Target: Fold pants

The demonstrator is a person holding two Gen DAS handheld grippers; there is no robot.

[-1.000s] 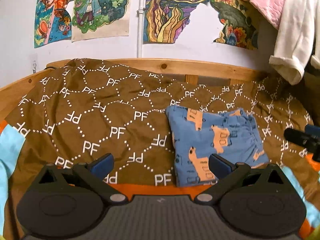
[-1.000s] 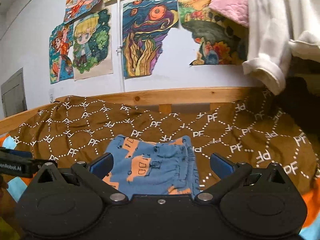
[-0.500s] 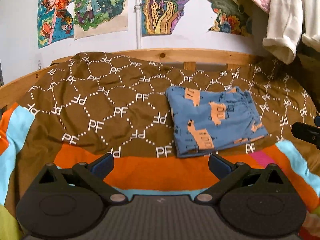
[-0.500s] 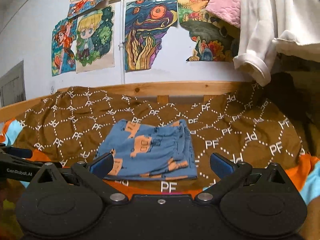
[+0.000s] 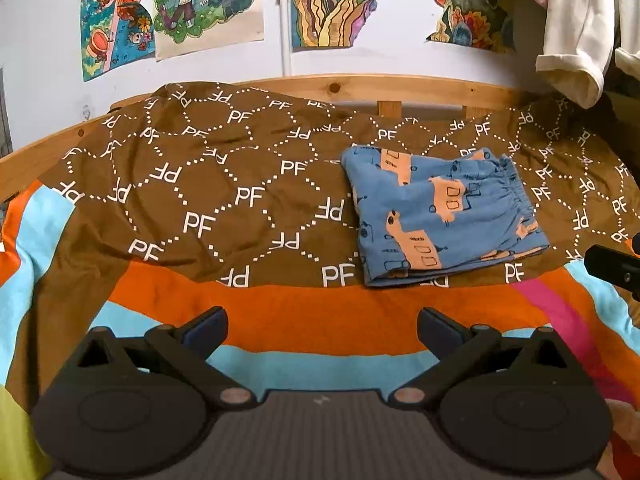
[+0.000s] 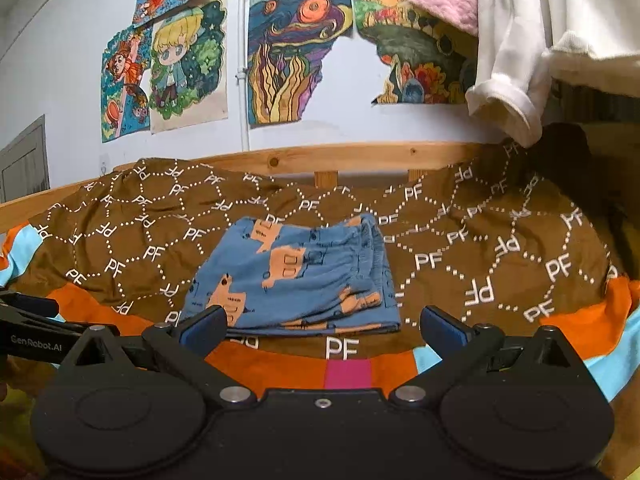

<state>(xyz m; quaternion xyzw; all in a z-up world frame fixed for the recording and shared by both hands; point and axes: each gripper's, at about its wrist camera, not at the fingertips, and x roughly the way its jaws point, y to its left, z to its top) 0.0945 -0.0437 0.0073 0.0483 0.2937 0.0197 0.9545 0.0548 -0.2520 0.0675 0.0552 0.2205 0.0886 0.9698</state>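
Left wrist view: blue truck-print cotton pants (image 5: 444, 212) lie folded on the bed's brown blanket (image 5: 208, 192), toward its front edge. Both hand-held grippers, left (image 5: 322, 322) and right (image 6: 320, 322), released; withdraw without brushing the stack.

A pale wall (image 6: 52, 80) carries colourful drawings (image 6: 188, 68) from ten to one o'clock. Below runs a wooden bed rail (image 6: 360, 158). White clothing (image 6: 516, 40) hangs at two o'clock.
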